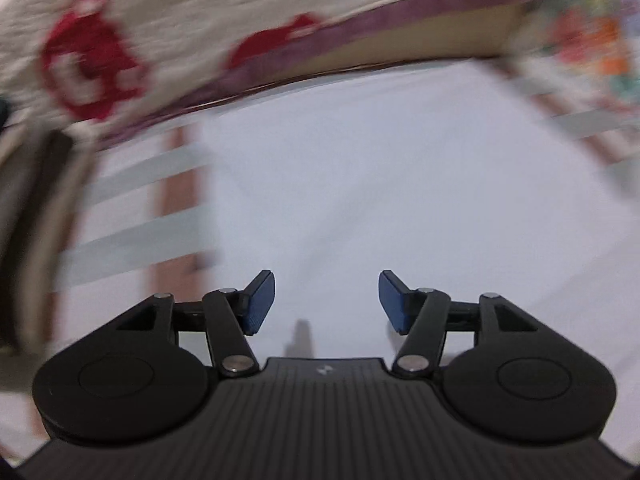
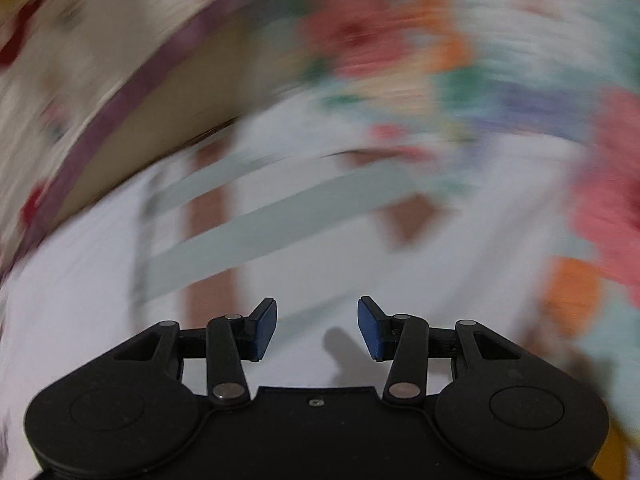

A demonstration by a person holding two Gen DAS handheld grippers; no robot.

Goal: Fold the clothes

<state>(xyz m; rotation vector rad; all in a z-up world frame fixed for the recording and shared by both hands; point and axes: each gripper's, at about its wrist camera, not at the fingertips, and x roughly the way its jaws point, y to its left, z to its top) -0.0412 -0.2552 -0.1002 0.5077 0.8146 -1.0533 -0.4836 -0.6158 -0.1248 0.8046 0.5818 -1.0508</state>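
Left gripper (image 1: 326, 300): jaws spread wide, blue pads (image 1: 260, 304) facing each other across an empty gap, nothing held. It hangs low over a white garment (image 1: 380, 200), pointed forward along the cloth; a small shadow of a finger falls on the fabric just ahead of the body. Heavy motion blur in the left wrist view beyond the fingers.

Right gripper (image 2: 317, 326): also parted, pads (image 2: 370, 330) clear of any cloth, nothing gripped. It is angled over the same white cloth (image 2: 80, 300), with a finger shadow on the fabric between the jaws. Blur is stronger here.

Under and ahead of both grippers the white garment lies spread flat. It sits on a sheet with grey-green stripes (image 1: 132, 236) and rust-brown bars (image 2: 204, 216); these show at the garment's left edge in the left view and ahead of it in the right view.

Farther off: a cream fabric with red figures (image 1: 88, 52) and a purple border (image 1: 360, 20) runs across the back. Right of it, a floral cloth (image 2: 380, 40) in pink, orange, green. Whether these are bedding or clothes cannot be told.
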